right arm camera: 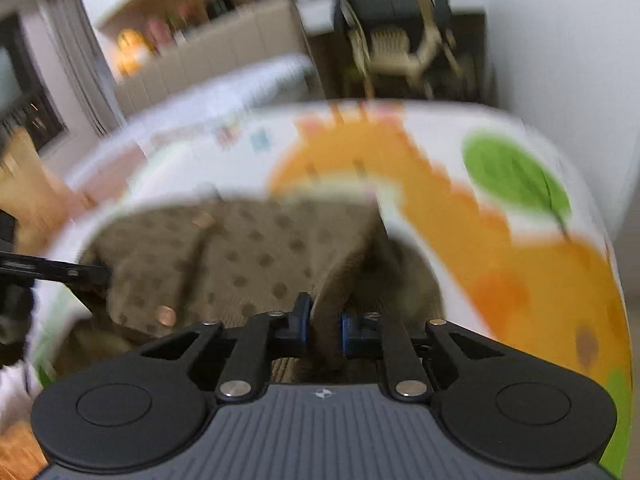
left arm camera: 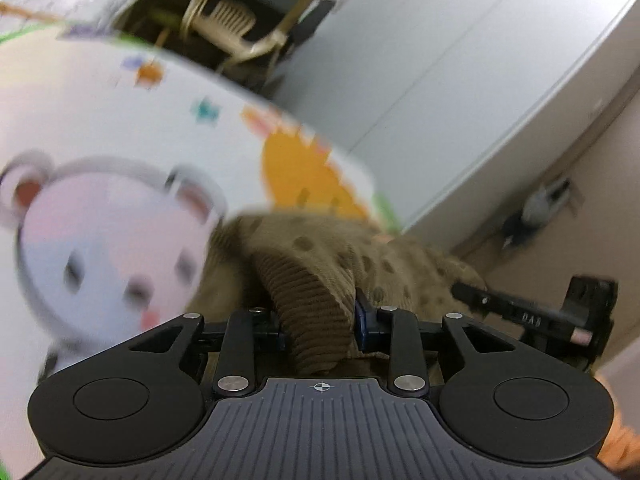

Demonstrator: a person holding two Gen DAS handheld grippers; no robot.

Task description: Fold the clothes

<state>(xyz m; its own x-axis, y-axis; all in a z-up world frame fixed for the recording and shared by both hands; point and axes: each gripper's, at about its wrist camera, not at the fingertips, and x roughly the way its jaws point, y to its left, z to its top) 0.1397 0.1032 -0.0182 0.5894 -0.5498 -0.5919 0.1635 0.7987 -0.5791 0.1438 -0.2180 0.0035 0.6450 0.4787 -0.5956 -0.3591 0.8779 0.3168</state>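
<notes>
A brown knitted garment with darker dots (left arm camera: pixel 340 252) hangs between my two grippers above a white play mat with cartoon prints (left arm camera: pixel 120 120). My left gripper (left arm camera: pixel 320 320) is shut on its ribbed hem, which bunches between the fingers. My right gripper (right arm camera: pixel 325 320) is shut on another edge of the same garment (right arm camera: pixel 224 256). The right gripper also shows at the right of the left wrist view (left arm camera: pixel 532 316). The left gripper's finger shows at the left edge of the right wrist view (right arm camera: pixel 56 270). Both views are blurred.
The mat (right arm camera: pixel 500 216) carries an orange animal and a green leaf print. A beige chair (left arm camera: pixel 240 28) stands beyond the mat's far edge, also in the right wrist view (right arm camera: pixel 396 48). A white wall or cabinet (left arm camera: pixel 460 60) runs along the right. A low shelf with toys (right arm camera: pixel 168 40) stands far left.
</notes>
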